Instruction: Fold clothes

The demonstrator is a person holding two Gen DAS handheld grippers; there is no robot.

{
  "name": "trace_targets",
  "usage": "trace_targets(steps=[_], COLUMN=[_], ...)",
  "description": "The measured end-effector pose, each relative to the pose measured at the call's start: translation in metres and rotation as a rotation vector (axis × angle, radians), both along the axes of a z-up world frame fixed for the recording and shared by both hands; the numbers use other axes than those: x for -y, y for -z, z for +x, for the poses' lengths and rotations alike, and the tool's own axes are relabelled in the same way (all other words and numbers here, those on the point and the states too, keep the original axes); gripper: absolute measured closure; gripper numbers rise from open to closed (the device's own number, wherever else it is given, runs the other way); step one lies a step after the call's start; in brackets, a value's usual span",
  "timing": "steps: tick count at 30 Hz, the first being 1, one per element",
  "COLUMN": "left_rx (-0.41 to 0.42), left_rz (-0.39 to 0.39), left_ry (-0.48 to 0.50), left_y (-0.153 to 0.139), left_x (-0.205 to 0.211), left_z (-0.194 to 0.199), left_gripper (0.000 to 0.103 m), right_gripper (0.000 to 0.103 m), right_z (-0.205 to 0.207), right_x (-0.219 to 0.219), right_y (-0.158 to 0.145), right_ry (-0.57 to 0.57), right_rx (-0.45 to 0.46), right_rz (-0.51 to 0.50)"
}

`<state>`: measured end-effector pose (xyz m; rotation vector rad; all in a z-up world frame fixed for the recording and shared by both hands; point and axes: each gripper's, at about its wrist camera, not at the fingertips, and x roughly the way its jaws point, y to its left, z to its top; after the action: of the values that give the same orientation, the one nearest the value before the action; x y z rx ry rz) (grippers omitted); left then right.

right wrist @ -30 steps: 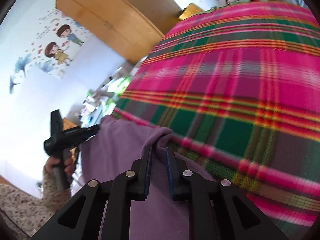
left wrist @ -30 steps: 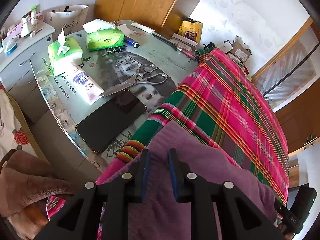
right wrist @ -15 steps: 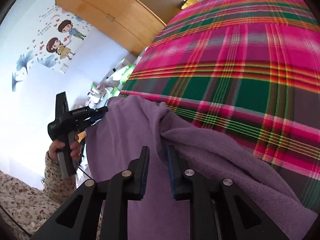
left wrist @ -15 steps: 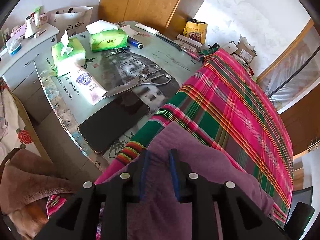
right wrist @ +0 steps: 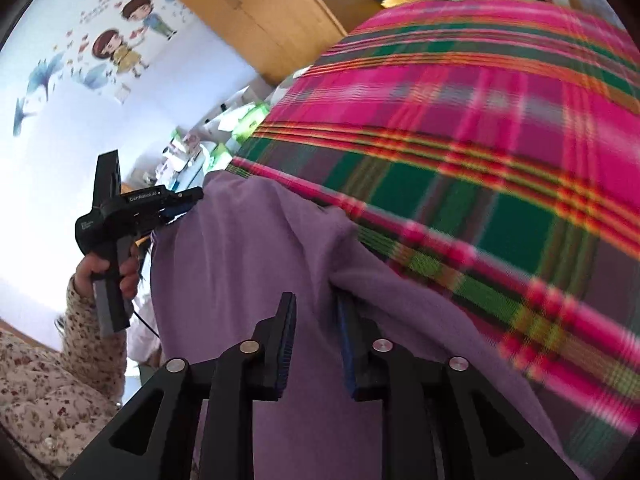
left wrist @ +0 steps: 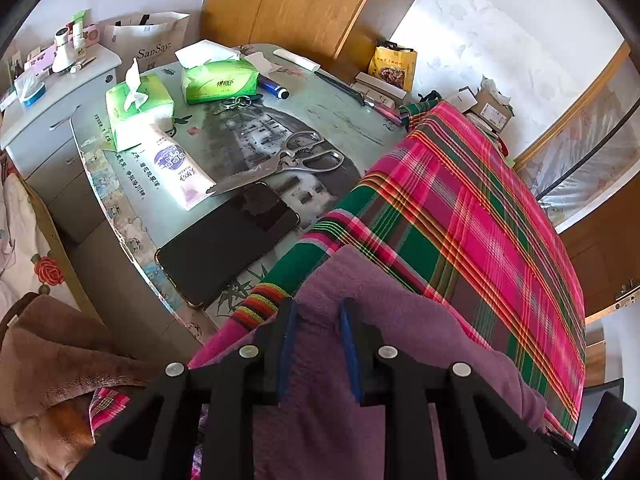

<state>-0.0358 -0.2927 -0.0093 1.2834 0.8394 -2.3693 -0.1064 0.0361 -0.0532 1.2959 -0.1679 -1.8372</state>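
My left tongs (left wrist: 315,312) stood partly spread over the near left corner of the purple garment (left wrist: 360,380), a ridge of the cloth rising between the blue pads; I could not tell whether they pinched it. My right tongs (right wrist: 316,312) were opening, the pads spread above the purple cloth with a gap on both sides and a fold just beyond the right finger. The garment lay on the near end of a pink and green plaid blanket (left wrist: 480,208), which stretched away to the far right. From the right camera, a hand (right wrist: 108,272) in a flowered sleeve (right wrist: 60,368) gripped the black handle of the left tongs at the cloth's left edge. Left of the blanket, on a table (left wrist: 340,108), lay a dark phone (left wrist: 228,244), scissors (left wrist: 288,164) touching its far edge, a white tube (left wrist: 176,168), two green tissue packs (left wrist: 218,76) and keys (left wrist: 236,102). A brown blanket (left wrist: 56,352) was heaped at the near left.
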Motion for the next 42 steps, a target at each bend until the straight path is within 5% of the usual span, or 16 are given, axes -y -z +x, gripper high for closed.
trace_targets(steps=[3,10,15,21,33,42], left_rx=[-0.002,-0.009,-0.011,-0.014,-0.019,-0.023], left_rz=[0.004,0.006,0.004,0.012,0.010,0.009], left_ry=[0.000,-0.003,-0.003,-0.005,-0.010,-0.011], left_y=[0.000,0.001,0.001,0.001,0.002,0.002], left_x=[0.001,0.001,0.001,0.001,0.003,0.003], left_z=[0.000,0.001,0.001,0.001,0.002,0.001], left_gripper=[0.078,0.078,0.078,0.078,0.077,0.076], right_gripper=[0.069,0.066,0.066,0.067,0.061,0.060], right_z=[-0.003,-0.005,-0.010,-0.012,-0.033,-0.054], right_x=[0.007,0.016,-0.010,-0.003,0.026,0.042], right_y=[-0.002,-0.004,-0.011,0.005,0.003,0.014], right_ry=[-0.032,-0.039,0.117,0.030,-0.132,-0.057], right_rx=[-0.020,-0.057,-0.163,0.014,0.094,0.167], right_rz=[-0.013,-0.053,-0.096,-0.087,-0.056,-0.190])
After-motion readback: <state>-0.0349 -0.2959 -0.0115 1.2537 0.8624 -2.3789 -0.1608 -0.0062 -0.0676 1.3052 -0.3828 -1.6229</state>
